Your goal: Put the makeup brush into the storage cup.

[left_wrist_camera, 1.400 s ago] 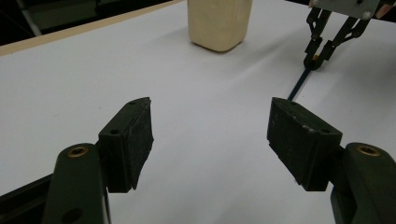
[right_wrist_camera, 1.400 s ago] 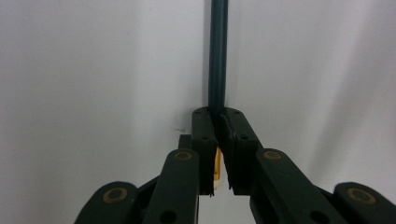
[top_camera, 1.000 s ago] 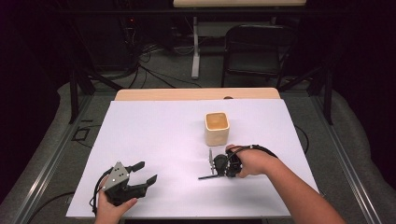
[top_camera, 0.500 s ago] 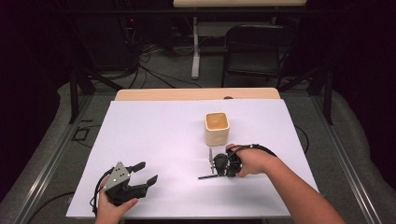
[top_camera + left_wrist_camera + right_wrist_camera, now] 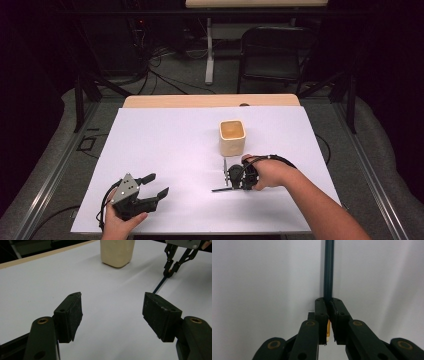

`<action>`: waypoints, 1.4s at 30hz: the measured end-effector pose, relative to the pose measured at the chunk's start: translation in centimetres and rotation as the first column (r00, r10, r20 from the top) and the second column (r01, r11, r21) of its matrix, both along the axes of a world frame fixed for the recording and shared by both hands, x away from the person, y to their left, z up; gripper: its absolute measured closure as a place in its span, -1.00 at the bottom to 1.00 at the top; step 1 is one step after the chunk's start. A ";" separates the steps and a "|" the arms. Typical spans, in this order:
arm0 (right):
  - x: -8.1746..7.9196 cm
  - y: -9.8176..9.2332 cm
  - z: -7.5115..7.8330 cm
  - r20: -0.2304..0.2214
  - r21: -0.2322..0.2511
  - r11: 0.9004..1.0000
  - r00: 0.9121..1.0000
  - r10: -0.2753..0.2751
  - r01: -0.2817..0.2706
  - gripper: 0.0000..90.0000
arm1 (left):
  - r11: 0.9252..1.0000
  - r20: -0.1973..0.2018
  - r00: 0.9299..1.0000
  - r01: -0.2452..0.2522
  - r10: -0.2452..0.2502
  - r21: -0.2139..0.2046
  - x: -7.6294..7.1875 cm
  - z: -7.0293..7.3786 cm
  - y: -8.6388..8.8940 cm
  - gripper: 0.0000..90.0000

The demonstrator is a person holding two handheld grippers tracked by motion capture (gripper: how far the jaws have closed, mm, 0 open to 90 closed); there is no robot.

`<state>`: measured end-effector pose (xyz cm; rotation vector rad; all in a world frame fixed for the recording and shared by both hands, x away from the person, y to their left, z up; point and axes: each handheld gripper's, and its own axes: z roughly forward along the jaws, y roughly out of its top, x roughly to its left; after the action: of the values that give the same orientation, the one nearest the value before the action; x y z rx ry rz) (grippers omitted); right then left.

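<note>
A thin dark blue stick (image 5: 328, 270), like a pencil, lies flat on the white table sheet (image 5: 165, 145). My right gripper (image 5: 328, 302) is shut on one end of it, low over the sheet, with something yellow showing between the pads. From above, the right gripper (image 5: 231, 186) sits right of centre and the stick (image 5: 220, 190) points left from it. A cream square cup (image 5: 232, 137) stands upright just behind. My left gripper (image 5: 159, 184) rests open at the front left with nothing between its jaws. The left gripper view looks past its own open left gripper (image 5: 112, 312) to the cup (image 5: 117, 252), the stick (image 5: 158, 286) and the right gripper (image 5: 169, 273).
The wooden far edge of the table (image 5: 210, 101) shows beyond the white sheet. A black folding chair (image 5: 275, 50) and loose cables (image 5: 165, 75) are on the floor behind. Grey padding (image 5: 60, 150) flanks the table on the left.
</note>
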<state>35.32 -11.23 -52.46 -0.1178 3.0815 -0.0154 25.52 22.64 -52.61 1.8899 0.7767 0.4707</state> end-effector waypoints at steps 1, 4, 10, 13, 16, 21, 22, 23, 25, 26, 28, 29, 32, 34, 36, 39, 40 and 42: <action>0.0 0.0 0.1 -0.001 0.002 1.000 1.000 -0.001 0.001 0.87 | 1.000 0.000 1.000 0.000 0.000 0.000 0.0 0.0 0.0 -0.28; 0.0 0.1 0.3 -0.003 0.009 1.000 1.000 -0.018 0.018 0.87 | 1.000 0.001 1.000 0.002 -0.002 0.001 0.0 0.0 0.0 -0.28; 0.2 -0.1 1.1 -0.015 0.018 0.998 0.998 -0.063 0.063 0.87 | 1.000 0.005 1.000 0.009 -0.009 0.013 0.1 -0.1 -0.1 -0.25; 0.3 -0.2 1.7 -0.018 0.026 0.996 0.996 -0.090 0.090 0.87 | 1.000 0.015 1.000 0.011 -0.012 0.025 0.1 -0.1 -0.1 -0.20; 0.5 -0.2 2.2 -0.007 0.025 0.995 0.996 -0.094 0.094 0.87 | 0.999 0.019 1.000 0.005 -0.006 0.032 0.1 -0.2 -0.1 -0.19; 0.5 0.0 3.1 0.010 0.023 0.994 0.995 -0.103 0.103 0.87 | 0.999 0.001 1.000 0.000 0.000 0.046 0.3 -0.2 0.0 -0.18; 0.5 0.1 3.3 0.016 0.017 0.995 0.995 -0.101 0.100 0.87 | 0.999 -0.005 1.000 -0.002 0.002 0.048 0.4 -0.3 0.0 -0.18; 0.5 0.1 3.5 0.018 0.028 0.995 0.995 -0.100 0.100 0.87 | 0.999 -0.007 1.000 -0.002 0.002 0.050 0.4 -0.3 0.0 -0.18; 0.5 0.3 4.0 0.026 0.029 0.994 0.994 -0.103 0.102 0.87 | 0.998 -0.006 1.000 0.005 -0.004 0.058 0.4 -0.3 0.0 -0.13; 0.5 0.4 4.3 0.027 0.031 0.994 0.994 -0.104 0.103 0.87 | 0.998 -0.001 1.000 0.002 -0.002 0.061 0.4 -0.4 -0.1 -0.12; 0.6 0.6 4.8 0.037 0.023 0.995 0.994 -0.102 0.101 0.87 | 0.998 0.009 1.000 -0.003 0.003 0.068 0.4 -0.4 -0.2 -0.12; 0.7 0.6 5.0 0.038 0.032 0.994 0.994 -0.104 0.103 0.87 | 0.998 0.011 1.000 -0.006 0.005 0.069 0.3 -0.4 -0.3 -0.12; 0.9 0.8 5.5 0.033 0.027 0.993 0.992 -0.120 0.119 0.87 | 0.997 0.018 1.000 -0.014 0.012 0.073 0.3 0.0 -0.5 -0.13; 1.1 0.8 5.7 0.036 0.029 0.992 0.992 -0.125 0.124 0.87 | 0.996 0.038 0.999 -0.016 0.012 0.092 0.2 0.4 -0.8 -0.13; 1.2 0.8 6.0 0.036 0.032 0.991 0.991 -0.133 0.132 0.87 | 0.993 0.067 0.998 -0.012 0.004 0.118 0.1 1.0 -1.1 -0.15; 1.4 0.9 6.3 0.041 0.025 0.990 0.990 -0.138 0.137 0.87 | 0.989 0.093 0.995 0.003 -0.017 0.150 0.1 1.7 -1.7 -0.15; 1.4 0.9 6.4 0.041 0.027 0.990 0.989 -0.140 0.139 0.87 | 0.987 0.099 0.995 0.008 -0.024 0.159 0.1 1.8 -1.8 -0.15; 1.4 1.0 6.4 0.036 0.033 0.989 0.989 -0.147 0.146 0.87 | 0.982 0.112 0.993 0.008 -0.030 0.190 0.2 2.0 -2.1 -0.13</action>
<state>36.77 -10.22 -46.02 0.1087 3.0430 0.0220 25.72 20.50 -50.66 2.0243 0.6564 0.6554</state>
